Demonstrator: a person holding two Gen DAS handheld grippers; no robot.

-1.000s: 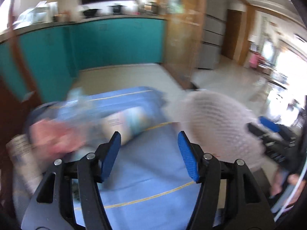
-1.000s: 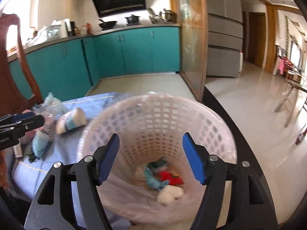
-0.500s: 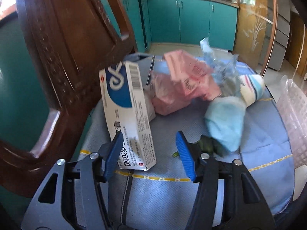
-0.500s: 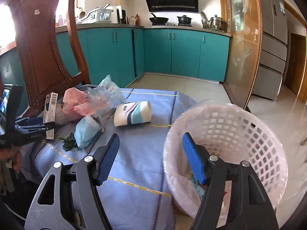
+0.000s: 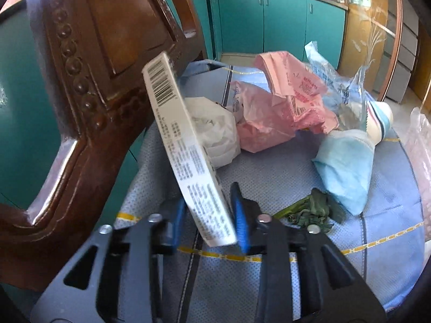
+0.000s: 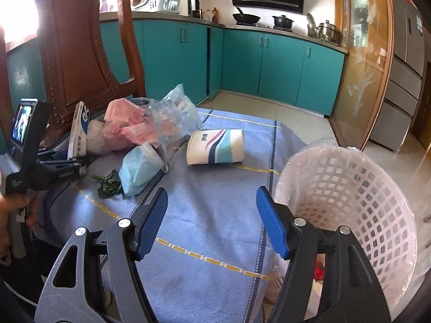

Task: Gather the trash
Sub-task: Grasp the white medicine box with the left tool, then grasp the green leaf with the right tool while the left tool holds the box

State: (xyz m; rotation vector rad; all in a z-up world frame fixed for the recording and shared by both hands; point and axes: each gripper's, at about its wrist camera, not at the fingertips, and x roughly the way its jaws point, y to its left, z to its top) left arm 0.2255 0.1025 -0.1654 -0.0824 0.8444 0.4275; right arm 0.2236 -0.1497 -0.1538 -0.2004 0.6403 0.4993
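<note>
My left gripper (image 5: pixel 208 215) is shut on a white medicine box (image 5: pixel 183 145), which stands tilted between the blue pads; it also shows at far left in the right wrist view (image 6: pixel 78 132). On the blue cloth lie a white bag (image 5: pixel 215 126), a pink bag (image 5: pixel 280 107), a clear wrapper (image 5: pixel 336 86), a blue face mask (image 5: pixel 347 167), a paper cup (image 6: pixel 215 146) and a green leaf scrap (image 5: pixel 309 210). My right gripper (image 6: pixel 211 220) is open and empty over the cloth, beside the white basket (image 6: pixel 350 196).
A carved wooden chair back (image 5: pixel 89 80) rises close on the left of the box. Teal kitchen cabinets (image 6: pixel 269 62) stand behind. The basket is lined with a clear bag and sits off the cloth's right edge.
My left gripper has closed on the medicine box and lifted it tilted. My right gripper has moved little, staying open beside the basket.
</note>
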